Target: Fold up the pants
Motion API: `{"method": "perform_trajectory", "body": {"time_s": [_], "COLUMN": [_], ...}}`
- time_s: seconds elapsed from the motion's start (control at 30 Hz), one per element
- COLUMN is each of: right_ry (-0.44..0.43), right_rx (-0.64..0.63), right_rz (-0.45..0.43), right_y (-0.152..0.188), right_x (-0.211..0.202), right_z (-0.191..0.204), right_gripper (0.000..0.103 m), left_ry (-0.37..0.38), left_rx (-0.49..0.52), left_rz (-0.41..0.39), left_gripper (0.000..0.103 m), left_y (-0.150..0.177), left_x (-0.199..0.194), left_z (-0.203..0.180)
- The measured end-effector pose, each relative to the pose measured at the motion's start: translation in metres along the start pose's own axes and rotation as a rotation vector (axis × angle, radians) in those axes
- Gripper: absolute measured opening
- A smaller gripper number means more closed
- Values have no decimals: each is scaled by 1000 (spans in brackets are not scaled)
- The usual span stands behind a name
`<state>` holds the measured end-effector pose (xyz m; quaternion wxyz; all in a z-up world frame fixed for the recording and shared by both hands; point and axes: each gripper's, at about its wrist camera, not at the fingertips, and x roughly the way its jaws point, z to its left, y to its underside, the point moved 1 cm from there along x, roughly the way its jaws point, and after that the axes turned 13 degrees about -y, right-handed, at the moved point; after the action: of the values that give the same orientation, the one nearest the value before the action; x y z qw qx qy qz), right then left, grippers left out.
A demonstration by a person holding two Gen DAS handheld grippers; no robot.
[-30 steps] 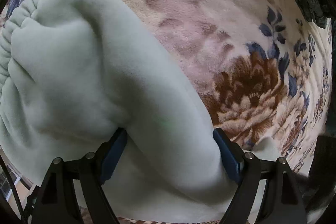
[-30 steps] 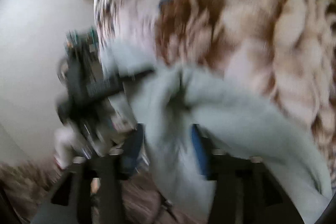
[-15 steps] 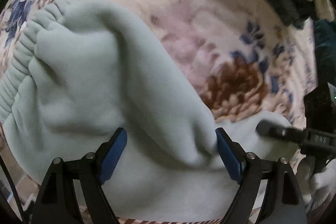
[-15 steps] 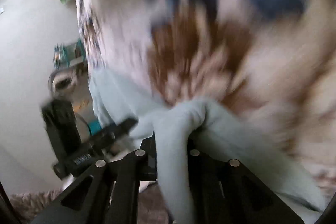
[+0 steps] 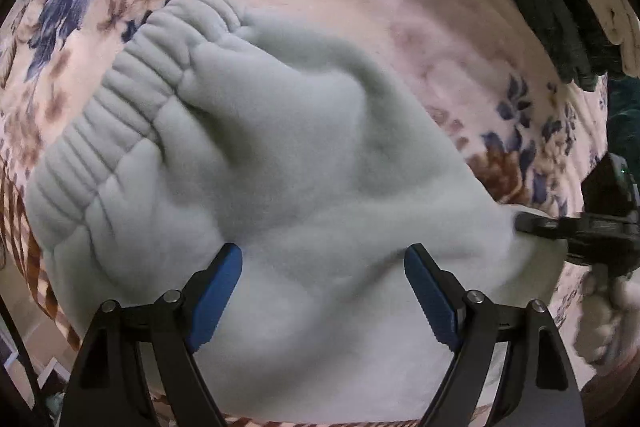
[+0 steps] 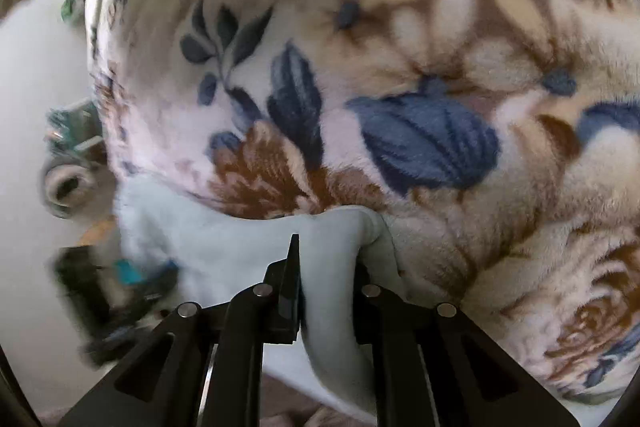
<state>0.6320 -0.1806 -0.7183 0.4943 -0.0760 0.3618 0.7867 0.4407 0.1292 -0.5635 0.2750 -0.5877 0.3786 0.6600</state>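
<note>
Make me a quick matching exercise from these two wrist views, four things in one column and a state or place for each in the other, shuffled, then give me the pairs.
1. pale green fleece pants
2. left gripper
3. right gripper
4. floral plush blanket

A. clamped on a bunched fold of cloth
B. lies under everything
C. jaws wide, cloth between them
D. spread out, ribbed waistband to the left

Pairs: 1-D, 2-C, 3-A, 4-B

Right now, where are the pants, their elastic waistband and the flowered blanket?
pants (image 5: 320, 163): left wrist view, smooth middle.
waistband (image 5: 132, 99): left wrist view, ribbed gathers.
blanket (image 6: 424, 143): right wrist view, blue leaf.
</note>
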Motion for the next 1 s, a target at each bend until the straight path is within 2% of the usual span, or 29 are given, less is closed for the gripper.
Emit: {"method": "perform_trajectory", "body": {"time_s": [0.03, 0.07, 0.13, 0.2, 0.23, 0.27, 0.3, 0.37, 0.4, 0.43, 0.5, 0.53, 0.57, 0.63, 0.7, 0.73, 0.8, 0.87, 0.9, 0.93, 0.97, 1.0], "right_ry": [-69, -113, -106, -95, -63, -25, 68, 142, 214, 229, 185, 201, 248, 352, 429, 447, 523, 646, 699, 655, 571, 533], "right_rx": [28, 49, 47, 40, 13, -13, -25, -29, -43, -44, -41, -68, -118, -169, -178, -160, -139, -124, -104, -54, 27, 60], "right_rz": [16, 20, 46, 72, 57, 49, 18, -65, -120, -131, -138, -149, -164, -169, -117, -66, 21, 89, 57, -15, -85, -113], "right_y": [0, 2, 7, 14, 18, 21, 24, 23, 23, 23, 31, 38, 49, 68, 89, 99, 123, 136, 139, 138, 139, 141], "right_x": [-7, -17, -31, -44, -52, -56, -58, -79, -93, -100, -118, -127, -138, -145, -141, -136, -118, -101, -104, -114, -126, -130], "right_z": [-4, -9, -19, -26, -27, -28, -33, -38, -39, -40, -34, -30, -22, -18, -22, -33, -55, -74, -86, -97, -114, -123], "right_gripper": [25, 48, 86, 84, 66, 13, 13, 11, 11, 11, 12, 23, 50, 81, 81, 80, 67, 8, 9, 9, 9, 9], "left_ry": [2, 1, -1, -1, -3, -5, -6, -22, -23, -24, -22, -20, -22, -15, -9, -4, 2, -9, -16, -18, -23, -37], "left_rx": [0, 1, 4, 3, 6, 10, 19, 37, 42, 45, 55, 60, 65, 79, 97, 107, 138, 187, 203, 219, 239, 263], "left_rz": [3, 3, 6, 6, 4, 4, 4, 0, 1, 0, 0, -7, -14, -29, -43, -47, -59, -70, -73, -76, -77, -75], "left_gripper": [83, 83, 83, 83, 83, 83, 83, 83, 83, 83, 83, 83, 83, 83, 83, 83, 83, 83, 83, 83, 83, 83], "left_y": [-1, -1, -3, -3, -3, -3, -3, -2, -2, -2, -1, 0, 2, 7, 13, 16, 22, 30, 33, 36, 38, 41], "left_x": [1, 1, 2, 3, 3, 3, 4, 6, 7, 7, 3, 0, -4, -11, -17, -20, -23, -21, -19, -17, -15, -14], "left_z": [1, 0, -2, -3, -3, -3, -5, -8, -8, -8, -8, -9, -11, -17, -25, -29, -43, -57, -62, -63, -69, -72]}}
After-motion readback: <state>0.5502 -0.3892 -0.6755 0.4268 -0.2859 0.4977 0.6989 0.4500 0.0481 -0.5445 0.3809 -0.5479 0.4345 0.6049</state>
